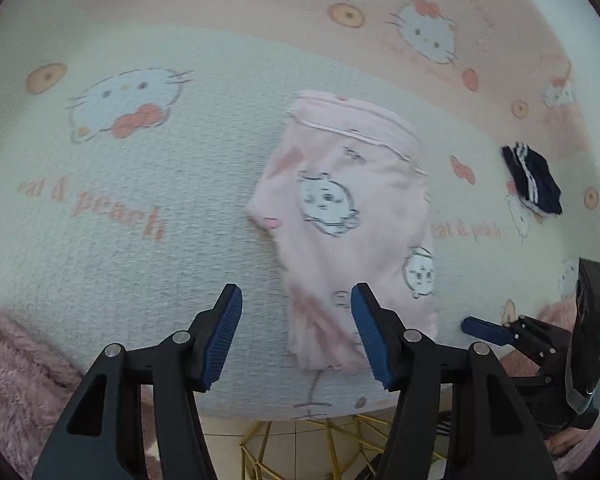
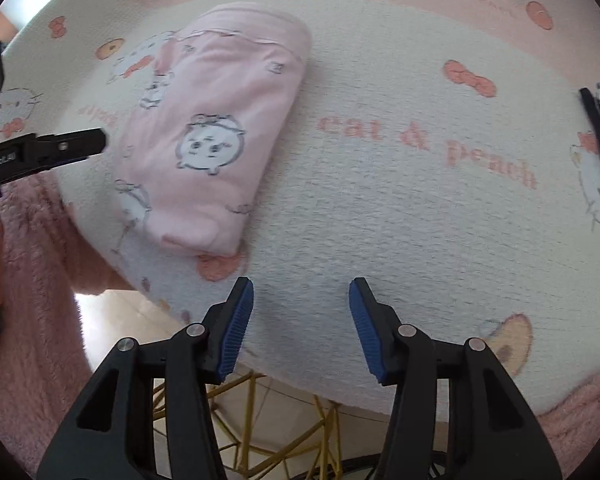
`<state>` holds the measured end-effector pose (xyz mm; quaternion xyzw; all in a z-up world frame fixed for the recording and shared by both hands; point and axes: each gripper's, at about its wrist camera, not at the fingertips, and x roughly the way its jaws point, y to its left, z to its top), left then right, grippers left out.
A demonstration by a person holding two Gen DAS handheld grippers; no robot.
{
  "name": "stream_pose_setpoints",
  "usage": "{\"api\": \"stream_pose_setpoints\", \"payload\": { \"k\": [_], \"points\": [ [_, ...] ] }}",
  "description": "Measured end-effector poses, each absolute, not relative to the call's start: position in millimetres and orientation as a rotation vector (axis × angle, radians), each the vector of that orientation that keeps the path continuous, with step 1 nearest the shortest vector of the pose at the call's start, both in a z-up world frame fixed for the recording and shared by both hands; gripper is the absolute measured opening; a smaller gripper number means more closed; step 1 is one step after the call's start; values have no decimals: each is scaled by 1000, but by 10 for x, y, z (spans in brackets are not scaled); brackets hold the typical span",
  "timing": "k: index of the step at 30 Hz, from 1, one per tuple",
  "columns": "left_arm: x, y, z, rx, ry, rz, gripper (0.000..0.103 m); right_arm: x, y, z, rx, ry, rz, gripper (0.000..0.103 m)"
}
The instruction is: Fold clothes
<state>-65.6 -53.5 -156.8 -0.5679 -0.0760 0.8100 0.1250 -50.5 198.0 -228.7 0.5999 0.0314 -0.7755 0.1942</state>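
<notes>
a cream and pink cat-print cloth (image 1: pixel 148 208) is covering the table, "cat & peach" lettering running across it, and a gold wire frame (image 2: pixel 256 436) is showing below the near edge over a tiled floor. the pink garment (image 1: pixel 348 216) is lying folded into a tidy oblong on the cloth, cartoon faces up, waistband end pointing away from the person. the left gripper (image 1: pixel 296 316) is hovering above the garment's near end, its blue pads standing wide apart with nothing between them, the right-hand pad sitting over the pink fabric in the left wrist view but gripping none of it. the right gripper (image 2: pixel 300 312) is hanging over bare cloth just right of the garment, jaws parted and empty too. over at the far right a dark navy garment (image 1: pixel 534 180) with white stripes is sitting folded, well apart from the pink one. a fuzzy pink sleeve (image 2: pixel 32 280) is filling the left edge of the right wrist view.
</notes>
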Motion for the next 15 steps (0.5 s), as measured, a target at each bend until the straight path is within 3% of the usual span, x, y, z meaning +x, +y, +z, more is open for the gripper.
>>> {"api": "stream_pose_setpoints", "payload": {
  "k": [6,11,15],
  "points": [
    [-967,78,-1961,-1706,129,2243,59,-451,1583,-2344,1573,227,-2161,52],
    [-1137,13,-2011,-1724,-67,2224,59,-569,1686,-2257,1496,126,-2289,51],
    [-1143,43,-2014,-1714,-107,2218,59,-642,1691,-2333,1550,138,-2235,53]
  ]
}}
